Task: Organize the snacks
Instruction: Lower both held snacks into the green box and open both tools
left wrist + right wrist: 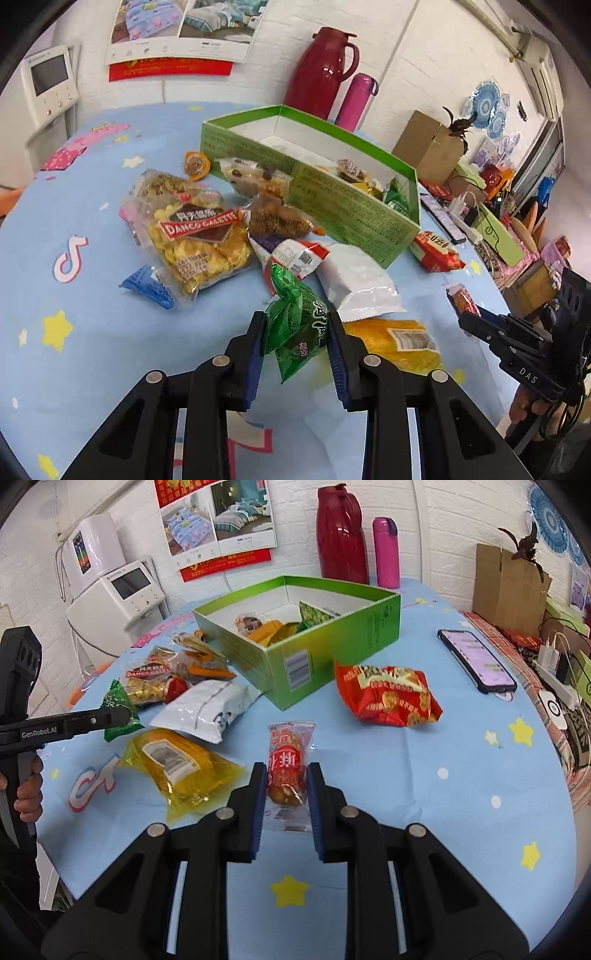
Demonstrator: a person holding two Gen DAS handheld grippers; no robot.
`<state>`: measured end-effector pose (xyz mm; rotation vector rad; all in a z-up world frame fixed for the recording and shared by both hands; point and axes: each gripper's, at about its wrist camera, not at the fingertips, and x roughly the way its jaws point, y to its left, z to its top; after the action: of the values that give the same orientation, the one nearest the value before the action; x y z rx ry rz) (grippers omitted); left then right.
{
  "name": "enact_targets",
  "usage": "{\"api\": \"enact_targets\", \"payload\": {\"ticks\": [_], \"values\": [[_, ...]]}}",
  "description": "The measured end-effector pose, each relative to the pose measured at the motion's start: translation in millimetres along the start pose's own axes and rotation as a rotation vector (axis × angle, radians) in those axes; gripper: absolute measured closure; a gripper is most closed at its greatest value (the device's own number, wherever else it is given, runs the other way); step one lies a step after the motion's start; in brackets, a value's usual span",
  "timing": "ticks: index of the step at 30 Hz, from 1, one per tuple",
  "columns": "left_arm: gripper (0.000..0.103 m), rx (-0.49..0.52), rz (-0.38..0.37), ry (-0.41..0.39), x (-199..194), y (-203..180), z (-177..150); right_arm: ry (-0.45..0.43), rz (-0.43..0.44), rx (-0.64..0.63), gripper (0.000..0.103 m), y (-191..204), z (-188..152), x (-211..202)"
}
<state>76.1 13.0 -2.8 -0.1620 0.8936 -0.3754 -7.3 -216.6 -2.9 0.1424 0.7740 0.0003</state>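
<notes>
In the left wrist view, the left gripper (295, 332) has its jaws closed on a green snack packet (295, 325), held above a table with a pale blue cloth (92, 332) printed with yellow stars. Beyond it lie a white pouch (358, 280), a yellow bag (399, 339) and a clear bag of yellow biscuits (195, 236), near an open green box (354, 206). A dark red jug (321, 70) and a pink flask (358, 99) stand by the white brick wall (424, 55).

In the right wrist view, the right gripper (286, 786) has narrow jaws pinching a red-labelled clear packet (288, 760) that rests on the cloth. A red bag (388, 694) lies beside the box, a phone (476, 661) further right. Posters (218, 520) hang on the wall.
</notes>
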Motion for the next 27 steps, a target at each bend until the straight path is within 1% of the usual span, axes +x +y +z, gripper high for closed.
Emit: {"api": "enact_targets", "payload": {"ticks": [4,8,12,16,19,23,27], "values": [[0.071,0.031,-0.026,-0.03,-9,-14,19,-0.055,0.017,-0.028,0.079,10,23,-10],[0.071,0.063,-0.025,-0.055,-8,-27,40,-0.11,0.022,-0.066,0.079,22,47,-13],[0.071,0.082,-0.023,-0.085,-7,-37,64,-0.139,0.022,-0.085,0.079,29,67,-8],[0.071,0.079,-0.017,-0.104,0,-42,87,-0.143,0.027,-0.083,0.079,30,84,4],[0.071,0.081,0.004,-0.112,10,-46,104,-0.14,0.013,-0.078,0.079,27,95,15],[0.071,0.092,0.04,-0.119,28,-50,124,-0.129,0.009,-0.068,0.079,21,109,33],[0.071,0.086,0.059,-0.113,50,-48,139,-0.121,0.006,-0.064,0.079,14,121,52]]}}
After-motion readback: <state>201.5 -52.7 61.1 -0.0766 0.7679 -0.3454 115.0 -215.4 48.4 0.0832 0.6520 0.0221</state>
